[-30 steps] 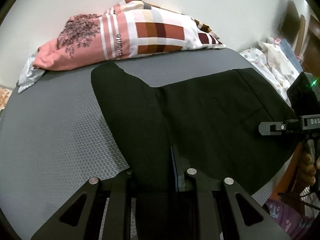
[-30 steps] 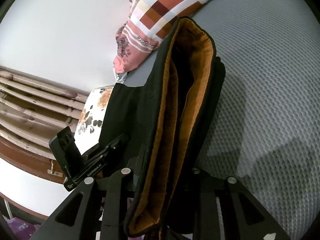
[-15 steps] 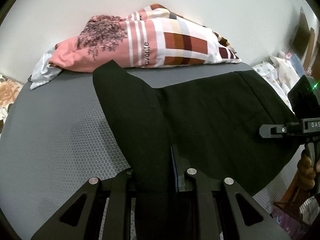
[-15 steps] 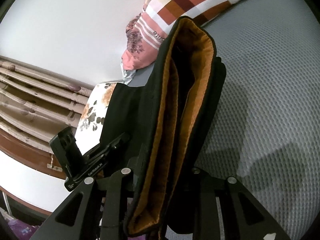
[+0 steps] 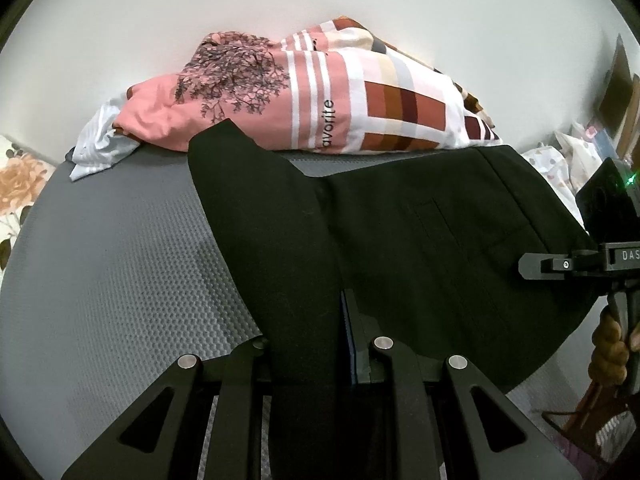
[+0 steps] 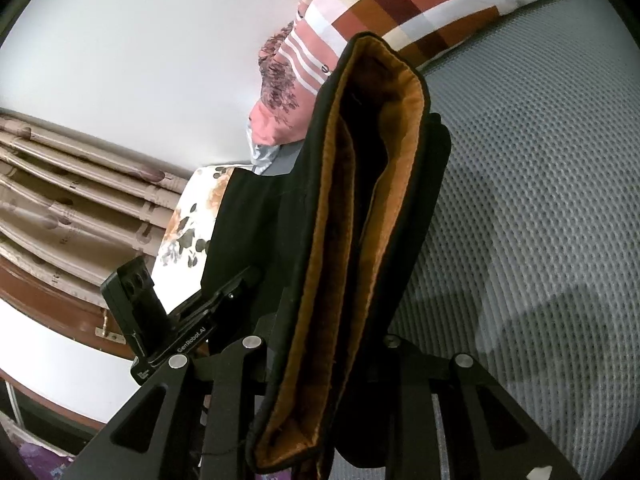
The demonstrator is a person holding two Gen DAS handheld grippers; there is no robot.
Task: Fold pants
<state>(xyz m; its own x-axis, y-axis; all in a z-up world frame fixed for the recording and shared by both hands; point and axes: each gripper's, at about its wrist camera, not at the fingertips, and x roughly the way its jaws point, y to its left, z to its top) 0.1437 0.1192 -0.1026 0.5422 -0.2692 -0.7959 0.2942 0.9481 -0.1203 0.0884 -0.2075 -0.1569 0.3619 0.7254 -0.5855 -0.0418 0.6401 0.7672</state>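
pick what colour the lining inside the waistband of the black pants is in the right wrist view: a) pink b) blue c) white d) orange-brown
d: the right wrist view shows the black pants clamped in the right hand-held gripper, their open waistband showing an orange-brown lining.

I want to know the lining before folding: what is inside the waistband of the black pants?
Inside the waistband of the black pants an orange-brown lining shows. Deeper inside is dark, and the rest is covered by the folded fabric.
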